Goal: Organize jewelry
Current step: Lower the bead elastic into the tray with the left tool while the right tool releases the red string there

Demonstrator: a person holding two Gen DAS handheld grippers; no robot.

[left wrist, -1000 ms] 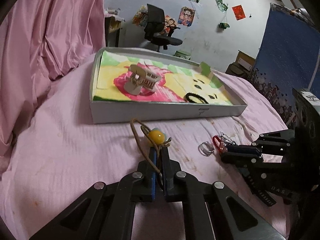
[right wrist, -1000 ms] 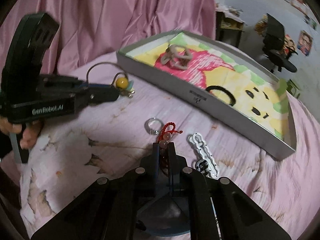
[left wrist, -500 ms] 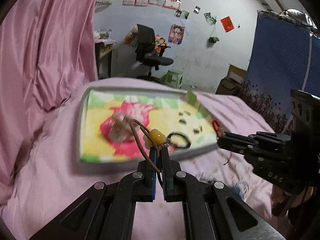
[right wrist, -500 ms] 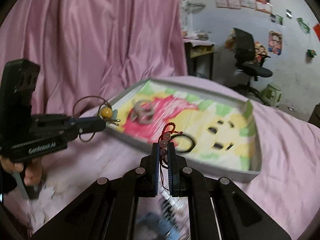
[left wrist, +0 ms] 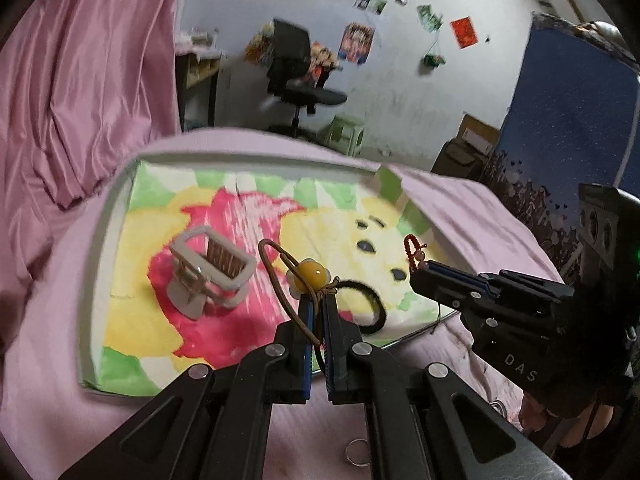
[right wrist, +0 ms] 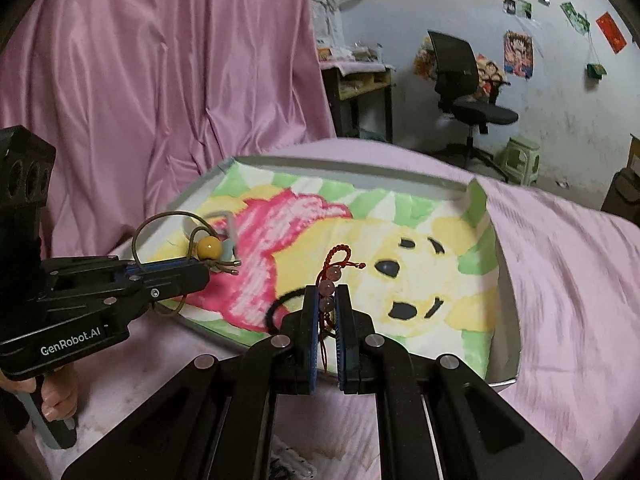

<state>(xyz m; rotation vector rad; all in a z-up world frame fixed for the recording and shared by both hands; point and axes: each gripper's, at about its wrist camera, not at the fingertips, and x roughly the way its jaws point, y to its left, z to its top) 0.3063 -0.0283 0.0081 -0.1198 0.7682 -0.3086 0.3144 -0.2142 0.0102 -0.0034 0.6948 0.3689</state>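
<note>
While over tray (right wrist: 508,300), bead bracelet (right wrist: 329,284) in right hand-held gripper (right wrist: 328,300)

Left claw (left wrist: 316,304) raised, level, clamped tight on beaded cord (left wrist: 310,274). Right claw (right wrist: 329,300) alongside, same height, pinching red bracelet (right wrist: 334,270). Hand (right wrist: 56,396) grips left handle.

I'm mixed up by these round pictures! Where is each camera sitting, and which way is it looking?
Left wrist: on the left gripper, looking along its fingers at the tray; the right gripper shows.
Right wrist: on the right gripper, facing the same tray; the left gripper and a hand show.
Shared: tray, black hair tie, office chair.
</note>
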